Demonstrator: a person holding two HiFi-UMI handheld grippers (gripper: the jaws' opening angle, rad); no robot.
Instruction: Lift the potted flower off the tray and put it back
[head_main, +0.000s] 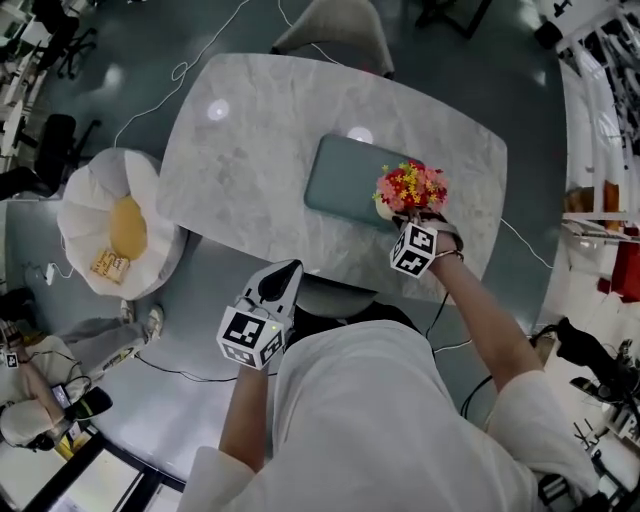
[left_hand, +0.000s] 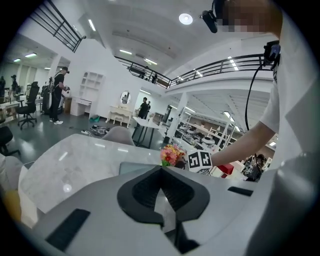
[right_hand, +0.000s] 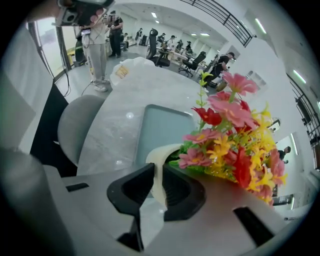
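Observation:
The potted flower (head_main: 410, 187), red, pink and yellow blooms in a cream pot (right_hand: 161, 156), is over the right end of the grey-green tray (head_main: 340, 180) on the marble table (head_main: 250, 150). My right gripper (head_main: 405, 218) points steeply down from the near side, and its jaws are shut on the pot's near rim (right_hand: 157, 175). The pot's base is hidden, so I cannot tell whether it touches the tray (right_hand: 160, 125). My left gripper (head_main: 283, 272) hangs off the table's front edge, shut and empty (left_hand: 161, 170). It faces the flower (left_hand: 171, 154).
A white round seat (head_main: 120, 230) with a yellow cushion stands on the floor at the left. A grey chair (head_main: 335, 30) is at the table's far side and another (right_hand: 80, 125) at its near side. Cables run across the floor. People stand far off in the room.

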